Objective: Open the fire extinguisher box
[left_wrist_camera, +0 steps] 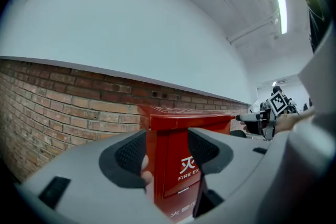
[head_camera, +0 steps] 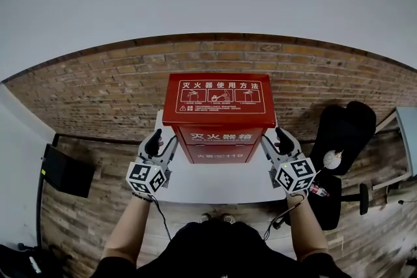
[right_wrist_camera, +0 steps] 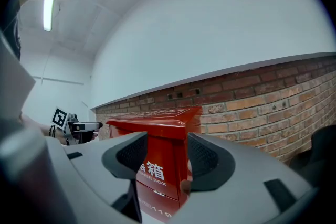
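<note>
A red fire extinguisher box (head_camera: 219, 115) stands upright on a white table (head_camera: 208, 187) against a brick wall, its sloped lid down. My left gripper (head_camera: 158, 142) is level with the box's left front corner, a little apart from it, jaws open and empty. My right gripper (head_camera: 280, 140) mirrors it at the right front corner, also open and empty. In the left gripper view the box (left_wrist_camera: 181, 165) shows beyond the gap of the left gripper (left_wrist_camera: 167, 153). In the right gripper view the box (right_wrist_camera: 157, 162) shows beyond the right gripper (right_wrist_camera: 163, 156).
The brick wall (head_camera: 98, 91) runs right behind the box. A black office chair (head_camera: 344, 135) stands to the right of the table. A dark flat case (head_camera: 65, 172) sits on the wooden floor to the left. Another table edge (head_camera: 407, 133) shows at far right.
</note>
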Demonstrator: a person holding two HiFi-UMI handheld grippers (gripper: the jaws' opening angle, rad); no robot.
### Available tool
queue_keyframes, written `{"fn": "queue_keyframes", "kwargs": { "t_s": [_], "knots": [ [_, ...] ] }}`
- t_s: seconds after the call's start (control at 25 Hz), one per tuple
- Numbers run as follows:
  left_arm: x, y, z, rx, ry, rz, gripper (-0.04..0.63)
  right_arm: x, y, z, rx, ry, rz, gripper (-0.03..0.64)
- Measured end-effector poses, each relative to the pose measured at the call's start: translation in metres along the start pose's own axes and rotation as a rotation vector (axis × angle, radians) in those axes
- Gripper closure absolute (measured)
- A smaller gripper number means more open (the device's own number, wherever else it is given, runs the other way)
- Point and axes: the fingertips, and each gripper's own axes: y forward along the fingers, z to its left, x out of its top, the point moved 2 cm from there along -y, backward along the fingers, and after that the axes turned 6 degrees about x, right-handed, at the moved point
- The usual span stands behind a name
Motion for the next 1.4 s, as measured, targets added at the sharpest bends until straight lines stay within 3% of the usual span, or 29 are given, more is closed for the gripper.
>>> {"fn": "queue_keyframes", "kwargs": {
  "t_s": [0.28, 0.64, 1.0, 1.4],
  "knots": [
    [0.006, 0.023, 0.01, -0.048, 0.025, 0.008, 0.281, 0.008, 0.013, -0.016, -0.019, -0.032, 0.006, 0.373],
    [0.01, 0.039, 0.01, -0.129, 0.067, -0.007, 0.276, 0.012, 0.027, -0.013, 0.046, -0.068, 0.0, 0.373],
    [0.019, 0.037, 0.005, -0.132, 0.142, -0.013, 0.278, 0.016, 0.026, -0.013, 0.042, -0.081, 0.024, 0.373],
    [0.064, 0.041, 0.001, -0.159, 0.2, -0.043, 0.273, 0.066, 0.027, -0.012, 0.091, -0.132, 0.01, 0.373]
  ]
}}
